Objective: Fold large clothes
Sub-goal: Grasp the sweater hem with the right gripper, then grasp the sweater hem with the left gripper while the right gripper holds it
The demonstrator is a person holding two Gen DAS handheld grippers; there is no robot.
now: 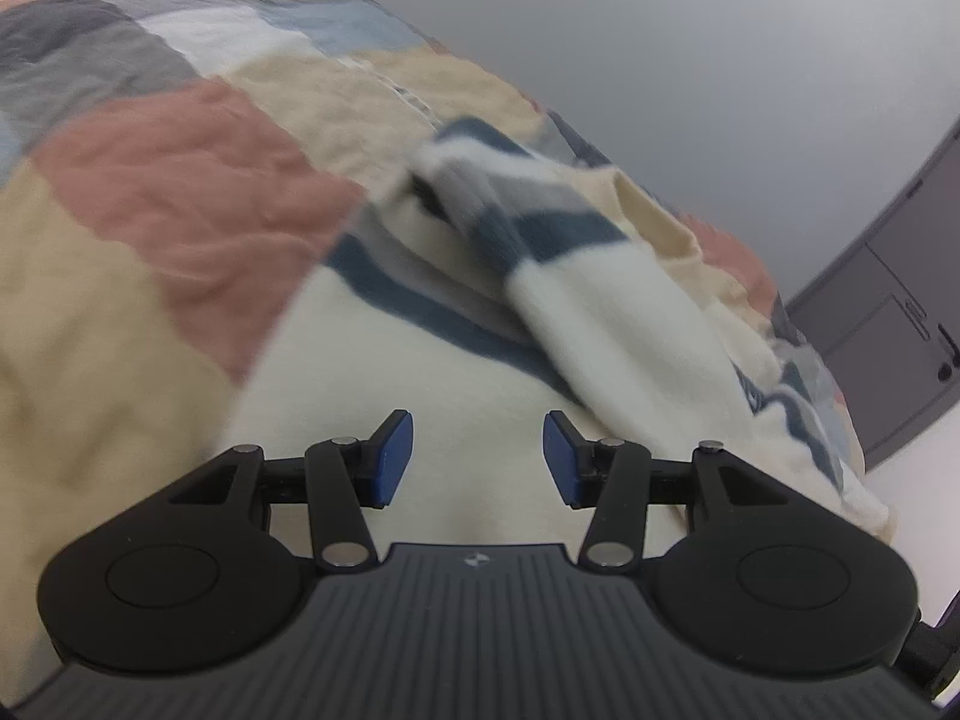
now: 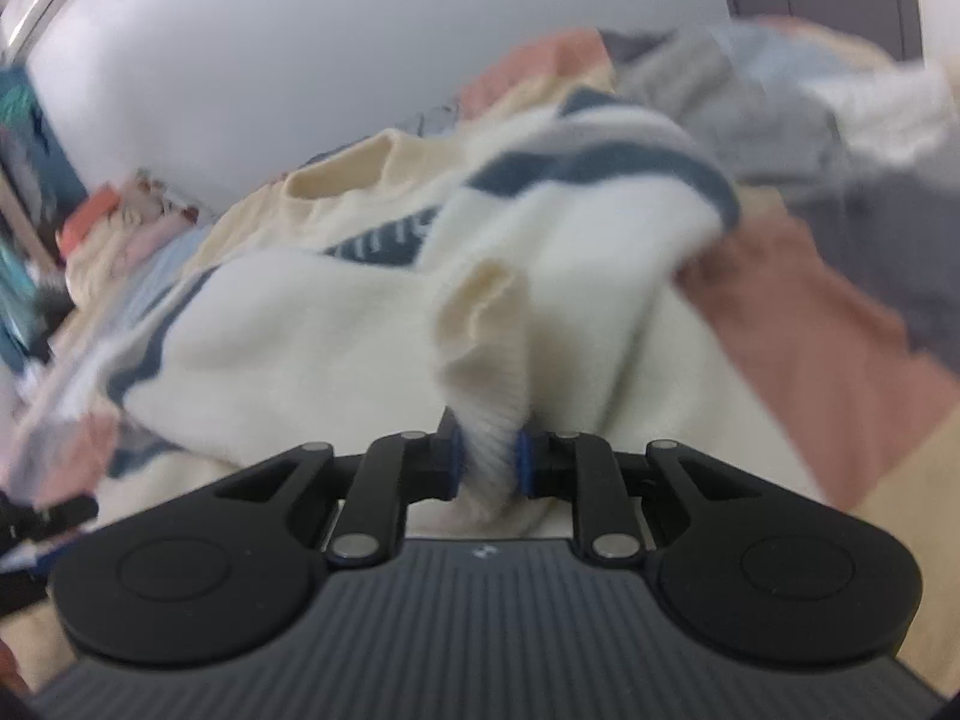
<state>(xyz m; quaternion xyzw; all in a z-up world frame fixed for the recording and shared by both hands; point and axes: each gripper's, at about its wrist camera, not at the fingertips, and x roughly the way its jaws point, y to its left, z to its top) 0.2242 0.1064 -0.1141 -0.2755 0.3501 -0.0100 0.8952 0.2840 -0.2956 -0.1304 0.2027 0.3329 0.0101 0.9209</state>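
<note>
A cream sweater (image 1: 420, 384) with dark blue and grey stripes lies on a patchwork quilt (image 1: 180, 180). One striped sleeve (image 1: 540, 240) is lifted and blurred above the body of the garment. My left gripper (image 1: 477, 459) hovers just over the cream fabric, open, with nothing between its blue pads. In the right wrist view the sweater (image 2: 312, 336) is bunched up. My right gripper (image 2: 489, 459) is shut on a ribbed cream edge (image 2: 486, 384), which stands up between the pads.
The quilt (image 2: 810, 324) has pink, beige, grey and blue squares and covers the bed. A grey cabinet (image 1: 888, 324) stands past the bed's right edge by a pale wall. Blurred clutter (image 2: 36, 240) sits far left in the right wrist view.
</note>
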